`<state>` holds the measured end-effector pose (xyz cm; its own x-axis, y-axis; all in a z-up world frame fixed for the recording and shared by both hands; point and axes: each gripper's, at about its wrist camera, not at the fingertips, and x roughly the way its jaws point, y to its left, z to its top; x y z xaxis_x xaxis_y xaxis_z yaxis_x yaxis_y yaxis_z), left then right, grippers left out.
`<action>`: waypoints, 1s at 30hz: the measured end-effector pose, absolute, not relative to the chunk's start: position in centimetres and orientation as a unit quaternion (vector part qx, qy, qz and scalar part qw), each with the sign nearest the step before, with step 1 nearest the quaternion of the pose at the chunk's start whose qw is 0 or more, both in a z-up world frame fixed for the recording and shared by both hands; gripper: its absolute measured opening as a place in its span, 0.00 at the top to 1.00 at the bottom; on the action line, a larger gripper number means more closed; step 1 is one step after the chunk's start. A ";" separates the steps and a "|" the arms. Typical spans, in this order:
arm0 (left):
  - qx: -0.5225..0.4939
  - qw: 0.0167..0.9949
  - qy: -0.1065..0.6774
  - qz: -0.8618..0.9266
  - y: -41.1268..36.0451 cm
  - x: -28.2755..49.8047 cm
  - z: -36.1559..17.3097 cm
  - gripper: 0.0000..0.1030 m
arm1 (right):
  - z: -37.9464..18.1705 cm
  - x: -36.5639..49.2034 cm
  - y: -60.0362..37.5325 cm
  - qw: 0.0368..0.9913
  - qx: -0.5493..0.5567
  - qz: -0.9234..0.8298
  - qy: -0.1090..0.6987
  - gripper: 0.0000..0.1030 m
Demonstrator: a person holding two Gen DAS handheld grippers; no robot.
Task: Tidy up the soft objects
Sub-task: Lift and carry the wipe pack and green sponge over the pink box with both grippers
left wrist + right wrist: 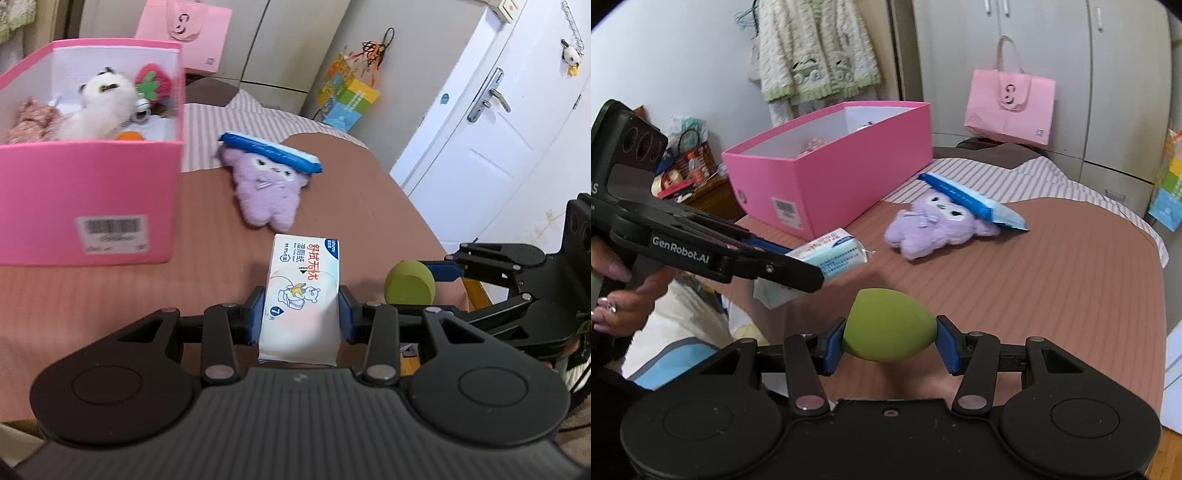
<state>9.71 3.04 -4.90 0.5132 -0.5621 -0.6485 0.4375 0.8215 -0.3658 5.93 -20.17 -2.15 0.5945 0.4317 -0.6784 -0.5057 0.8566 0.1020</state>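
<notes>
At six o'clock in the left wrist view, the left gripper (301, 314) has its blue fingers (255, 314) pressed on both sides of a white wet-wipe pack (303, 291), held clear above the brown striped bed cover (147, 295). Toward three o'clock the right gripper (443, 271) reaches in from the side, its fingers clamped on a green egg-shaped sponge (409, 283).

At ten o'clock stands an open pink box (92, 195) on the bed, already holding a white plush toy (99, 107), a strawberry-shaped plush (153, 81) and a pinkish cloth (31, 122). Near twelve o'clock from the pack, a purple plush toy (266, 188) lies flat on the cover, with a blue tissue pack (271, 151) resting across its head, touching it.

From the right wrist camera the sponge (890, 325) sits squeezed between the two blue pads, the gripper's centre (890, 343) at six o'clock. At nine o'clock the left gripper carries the wipe pack (831, 254), a hand (624, 299) behind it. A pink paper bag (1010, 107) stands at one o'clock against the wardrobe (1089, 74).
</notes>
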 end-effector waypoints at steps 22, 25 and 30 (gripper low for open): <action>-0.116 0.902 0.349 -0.228 14.4 4.3 1.9 0.63 | 2.7 6.1 -9.4 0.847 -0.082 0.406 0.333 0.45; -0.127 0.910 0.326 -0.222 15.6 5.4 2.7 0.63 | 4.4 6.9 -8.0 0.852 -0.093 0.411 0.312 0.45; -0.129 0.913 0.312 -0.229 16.4 8.8 3.4 0.63 | 5.8 9.2 -6.2 0.863 -0.094 0.404 0.288 0.45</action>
<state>8.76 16.43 3.43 0.7004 -0.4984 -0.5109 0.3377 0.8620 -0.3779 9.21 -6.19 5.79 0.5082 0.6430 -0.5730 -0.7517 0.6559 0.0693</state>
